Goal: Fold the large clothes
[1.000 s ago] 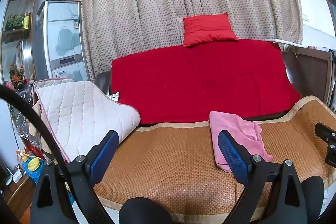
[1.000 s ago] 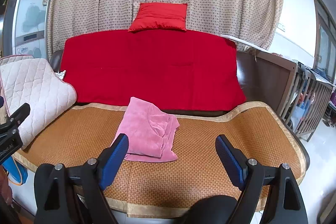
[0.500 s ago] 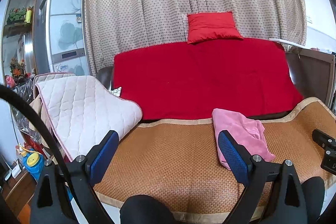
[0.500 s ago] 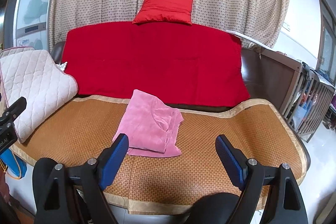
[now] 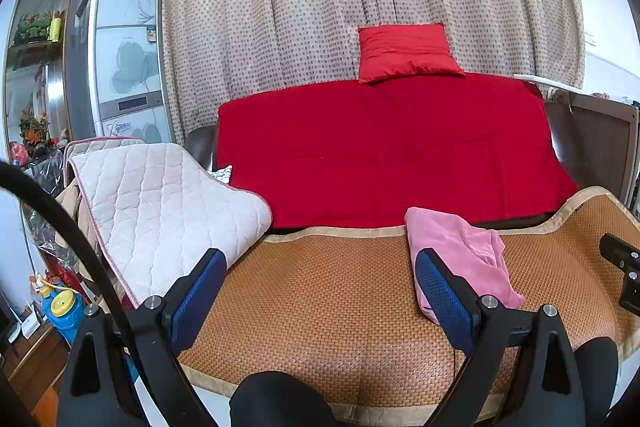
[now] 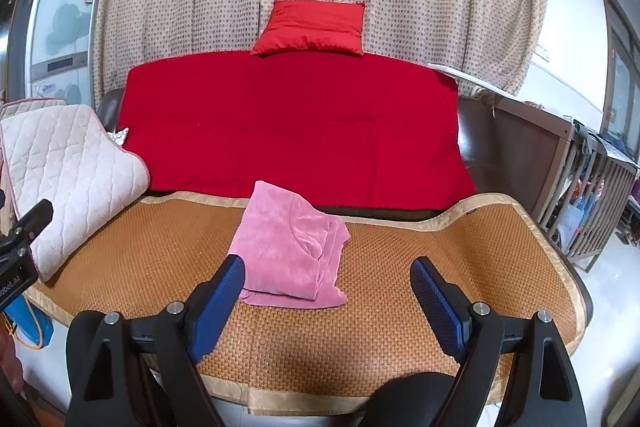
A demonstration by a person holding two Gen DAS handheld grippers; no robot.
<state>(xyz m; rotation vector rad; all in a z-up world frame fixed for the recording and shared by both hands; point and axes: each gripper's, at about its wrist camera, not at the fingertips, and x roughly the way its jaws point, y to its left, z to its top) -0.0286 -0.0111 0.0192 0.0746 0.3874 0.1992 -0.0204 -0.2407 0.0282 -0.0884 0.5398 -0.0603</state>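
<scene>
On the woven mat (image 6: 360,331), a folded pink garment (image 6: 288,247), both grippers' fingers (image 5: 198,301) (image 6: 218,305) wide apart, empty.

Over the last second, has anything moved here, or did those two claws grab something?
Nothing was grabbed or let go. Both views tilt down slightly, so the claws have shifted a bit. The left claw and right claw stay open and empty above the woven mat. The folded pink garment lies where it was, as do the red cushion and quilted pad.
</scene>
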